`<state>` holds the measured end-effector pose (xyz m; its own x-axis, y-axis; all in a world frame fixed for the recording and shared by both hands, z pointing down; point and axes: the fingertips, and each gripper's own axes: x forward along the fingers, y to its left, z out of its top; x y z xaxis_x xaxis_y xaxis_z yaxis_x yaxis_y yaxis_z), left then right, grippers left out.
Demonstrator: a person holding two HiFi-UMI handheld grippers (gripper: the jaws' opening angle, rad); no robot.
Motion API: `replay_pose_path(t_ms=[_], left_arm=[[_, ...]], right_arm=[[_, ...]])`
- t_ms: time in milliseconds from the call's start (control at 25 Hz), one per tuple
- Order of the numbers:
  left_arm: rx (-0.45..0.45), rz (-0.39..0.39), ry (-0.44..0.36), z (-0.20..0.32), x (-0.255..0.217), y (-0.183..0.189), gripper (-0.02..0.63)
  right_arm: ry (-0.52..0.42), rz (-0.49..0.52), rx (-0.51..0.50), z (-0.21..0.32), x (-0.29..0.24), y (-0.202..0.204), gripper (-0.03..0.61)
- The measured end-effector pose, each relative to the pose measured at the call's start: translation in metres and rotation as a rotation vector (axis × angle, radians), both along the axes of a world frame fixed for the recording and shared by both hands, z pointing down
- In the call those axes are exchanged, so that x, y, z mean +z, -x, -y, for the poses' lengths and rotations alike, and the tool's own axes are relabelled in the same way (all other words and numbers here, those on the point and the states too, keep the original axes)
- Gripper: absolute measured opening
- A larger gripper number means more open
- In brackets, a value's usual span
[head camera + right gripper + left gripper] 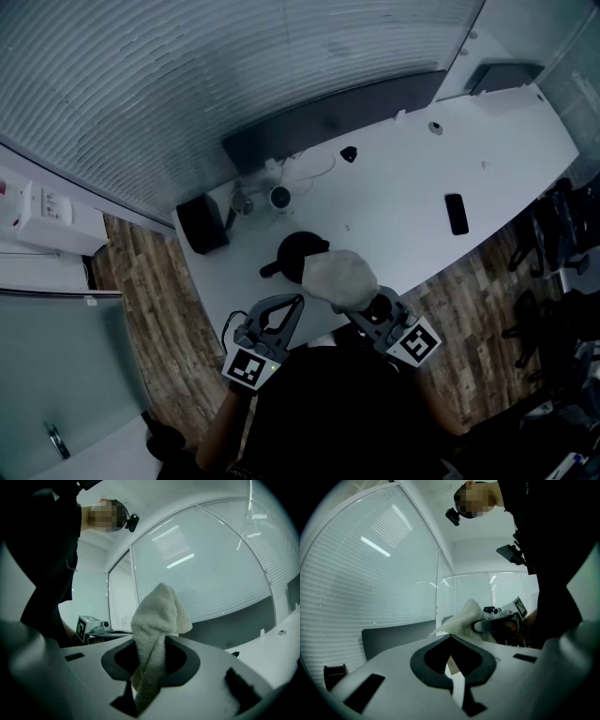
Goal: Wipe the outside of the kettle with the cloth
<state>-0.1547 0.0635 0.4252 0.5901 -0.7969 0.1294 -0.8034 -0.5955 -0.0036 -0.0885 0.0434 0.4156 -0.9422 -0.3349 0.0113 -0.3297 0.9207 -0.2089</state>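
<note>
While clamping the cloth [159,609] in the right tool [157,641], holding it against or just over the kettle [296,249] near the worktop's [422,187] near edge, holding the left tool [451,639] clenched on nothing; judging the wiping as barely starting.

The cloth [339,278] hides the near side of the kettle [296,251].
</note>
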Motion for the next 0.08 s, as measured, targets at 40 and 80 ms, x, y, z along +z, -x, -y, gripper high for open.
replay_pose_path(t_ms=[40,80], left_arm=[[0.005,0.01,-0.005,0.0006,0.0002,0.0008,0.003],[0.007,0.015,-0.007,0.0012,0.0004,0.0018,0.003]], right_arm=[[-0.002,0.002,-0.001,0.0004,-0.0005,0.0011,0.098],[-0.005,0.004,-0.002,0.0007,-0.001,0.0023,0.098]])
